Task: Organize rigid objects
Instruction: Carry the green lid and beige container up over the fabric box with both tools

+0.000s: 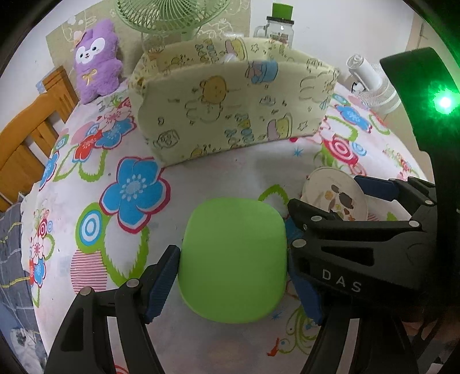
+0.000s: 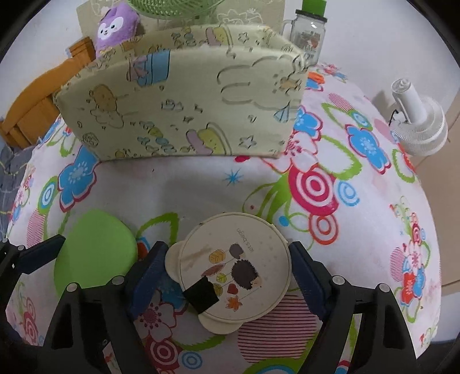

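A desk (image 1: 218, 172) covered in a cloth with bright flowers and rings is seen from two wrist cameras.

In the left wrist view, the left gripper (image 1: 233, 270) reaches forward from the bottom edge. A green lid (image 1: 233, 259), square with rounded corners, is held between its jaws; the blue pads (image 1: 161, 284) are pressed against the lid's two sides, so the jaws are clenched on it. The lid lies low over the cloth; whether it rests on the desk cannot be told.

Just to the right of these jaws, the right gripper (image 1: 339, 213) is seen from the side, with a round cream lid (image 1: 333, 195) between its jaws.

In the right wrist view, the same cream lid (image 2: 234, 270), printed with hedgehogs and leaves, sits between the jaws of the right gripper (image 2: 227, 273). The right pad touches the rim. On the left, the pad stands close beside a small tab, but contact cannot be confirmed, so the grip is uncertain. A black patch (image 2: 201, 295) is stuck on the lid. The green lid (image 2: 95, 253) lies just left of these jaws.

Well ahead of both pairs of jaws stands a pale yellow fabric box (image 2: 184, 97) with cartoon prints. Beyond it are seen a purple plush (image 1: 95, 60), a green fan (image 1: 169, 14) and a glass jar (image 1: 280, 28). A white fan (image 2: 417, 123) stands far to the right.
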Motion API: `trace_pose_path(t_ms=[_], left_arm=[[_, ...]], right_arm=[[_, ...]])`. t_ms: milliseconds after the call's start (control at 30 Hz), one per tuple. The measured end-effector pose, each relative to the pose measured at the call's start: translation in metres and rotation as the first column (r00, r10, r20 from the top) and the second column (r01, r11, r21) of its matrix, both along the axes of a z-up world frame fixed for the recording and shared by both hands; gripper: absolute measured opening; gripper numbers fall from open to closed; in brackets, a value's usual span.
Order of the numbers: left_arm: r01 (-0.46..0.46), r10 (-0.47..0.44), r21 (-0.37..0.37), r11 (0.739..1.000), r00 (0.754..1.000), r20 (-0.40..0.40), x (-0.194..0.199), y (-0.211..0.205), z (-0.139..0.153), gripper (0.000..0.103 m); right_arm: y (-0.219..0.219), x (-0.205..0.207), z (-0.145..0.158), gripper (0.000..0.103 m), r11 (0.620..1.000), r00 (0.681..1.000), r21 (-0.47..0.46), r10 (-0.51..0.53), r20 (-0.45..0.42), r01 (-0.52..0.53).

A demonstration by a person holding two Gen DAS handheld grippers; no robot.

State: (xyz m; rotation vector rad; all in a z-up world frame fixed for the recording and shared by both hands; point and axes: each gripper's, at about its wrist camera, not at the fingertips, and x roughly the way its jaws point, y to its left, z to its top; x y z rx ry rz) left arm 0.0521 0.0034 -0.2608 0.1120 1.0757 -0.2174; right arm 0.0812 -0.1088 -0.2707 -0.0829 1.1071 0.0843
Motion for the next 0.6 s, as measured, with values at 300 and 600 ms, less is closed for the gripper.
trace_pose_path(t_ms=[300, 600], left_arm=[[0.018, -0.017, -0.014, 1.000, 0.997, 0.069, 0.005, -0.008, 0.033, 0.077], [0.016, -0.011, -0.032, 0.999, 0.990, 0.141, 0.004, -0.013, 0.074, 0.077]], right_arm=[[0.005, -0.007, 0.043, 0.085, 1.000, 0.997, 0.013, -0.020, 0.073, 0.019], [-0.006, -0.006, 0.085, 0.085, 0.999, 0.989, 0.028, -0.038, 0.144, 0.035]])
